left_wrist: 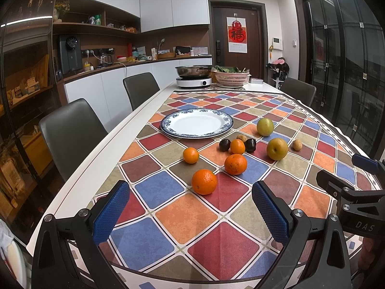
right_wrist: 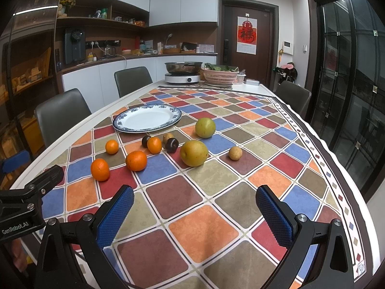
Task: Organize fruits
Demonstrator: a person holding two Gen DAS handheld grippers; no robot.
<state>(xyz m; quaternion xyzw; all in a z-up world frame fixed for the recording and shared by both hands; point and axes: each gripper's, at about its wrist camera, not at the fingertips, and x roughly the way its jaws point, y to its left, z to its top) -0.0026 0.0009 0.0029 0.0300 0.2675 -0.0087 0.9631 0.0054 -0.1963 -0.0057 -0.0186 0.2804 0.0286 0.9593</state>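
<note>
Left gripper [left_wrist: 190, 207] hangs over the checkered cloth [left_wrist: 187, 219], jaws wide apart, gripping nothing. Ahead: 4 oranges [left_wrist: 204, 181], 2 dark plums [left_wrist: 224, 144], 2 pears [left_wrist: 277, 148] and 2 small brown fruits [left_wrist: 297, 145], all loose on the cloth just in front of the bare plate [left_wrist: 196, 122]. Right gripper [right_wrist: 195, 207] is likewise spread wide with nothing in it.

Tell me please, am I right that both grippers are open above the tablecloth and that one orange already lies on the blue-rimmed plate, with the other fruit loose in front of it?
Not quite: the blue-rimmed plate holds nothing, as the left wrist view shows. All four oranges, including the nearest orange, lie loose on the tablecloth in front of it. The rest holds: the left gripper and right gripper both have their jaws wide open.
</note>
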